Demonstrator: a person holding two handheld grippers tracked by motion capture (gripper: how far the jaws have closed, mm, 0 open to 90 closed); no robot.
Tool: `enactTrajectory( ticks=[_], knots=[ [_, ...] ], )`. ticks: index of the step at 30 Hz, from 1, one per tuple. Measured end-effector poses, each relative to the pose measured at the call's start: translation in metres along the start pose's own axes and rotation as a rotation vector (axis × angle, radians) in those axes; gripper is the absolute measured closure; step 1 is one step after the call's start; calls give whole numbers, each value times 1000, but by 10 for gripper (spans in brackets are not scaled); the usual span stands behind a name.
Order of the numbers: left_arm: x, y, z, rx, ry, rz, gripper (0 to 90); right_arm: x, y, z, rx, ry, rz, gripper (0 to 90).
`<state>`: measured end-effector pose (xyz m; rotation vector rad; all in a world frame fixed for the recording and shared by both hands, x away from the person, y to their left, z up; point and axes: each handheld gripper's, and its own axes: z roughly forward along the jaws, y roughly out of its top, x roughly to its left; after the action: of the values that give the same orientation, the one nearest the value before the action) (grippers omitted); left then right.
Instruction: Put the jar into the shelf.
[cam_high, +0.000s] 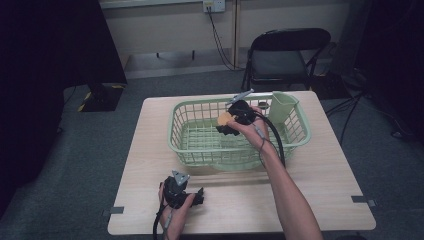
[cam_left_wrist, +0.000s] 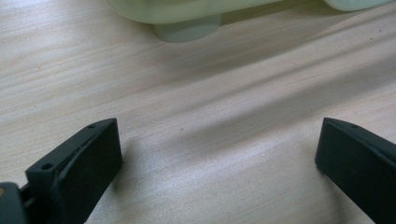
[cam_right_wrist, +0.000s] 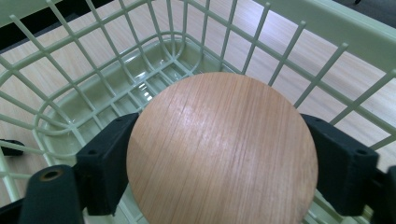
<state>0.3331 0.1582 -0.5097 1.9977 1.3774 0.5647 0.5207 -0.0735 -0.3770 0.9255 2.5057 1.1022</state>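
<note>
**A:** What's the setting?

**B:** A pale wooden table (cam_high: 320, 185) stands on grey carpet. Behind it is a black folding chair (cam_high: 282, 57), and cables run up to a wall socket (cam_high: 213, 5). A light green wire basket (cam_high: 200, 150) sits on the table, with a green cup (cam_high: 283, 106) hooked at its far right corner.

**A:** And the thing being handled?

**B:** A round wooden disc (cam_right_wrist: 222, 149), flat, with fine straight grain and a slight sheen. It sits between the two black jaws of the right gripper (cam_right_wrist: 224, 172), inside the basket and above its floor. The jaws flank the disc's edges; whether they press on it or have let go, I cannot tell.

**A:** The other gripper?

**B:** The left gripper (cam_high: 199, 197) rests on the table near the front edge, in front of the basket. Its jaws stand wide apart with bare wood between them.

**A:** What differs between the views?

**B:** From above the disc (cam_high: 224, 119) is just a small tan patch at the right gripper (cam_high: 227, 122); the right gripper view gives its grain and round outline. The left gripper view catches the basket's foot (cam_left_wrist: 187, 30) from underneath.
</note>
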Motion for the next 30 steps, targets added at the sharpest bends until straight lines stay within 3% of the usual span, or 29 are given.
enactTrajectory(
  ticks=[8,12,30],
  knots=[
    [0,0,0,0,0,0,4,-2,1,-3,-37,-23,18,25],
    [0,0,0,0,0,0,4,-3,2,-6,-68,-19,26,23],
    [0,0,0,0,0,0,4,-7,3,-14,-110,-33,51,17]
  ],
)
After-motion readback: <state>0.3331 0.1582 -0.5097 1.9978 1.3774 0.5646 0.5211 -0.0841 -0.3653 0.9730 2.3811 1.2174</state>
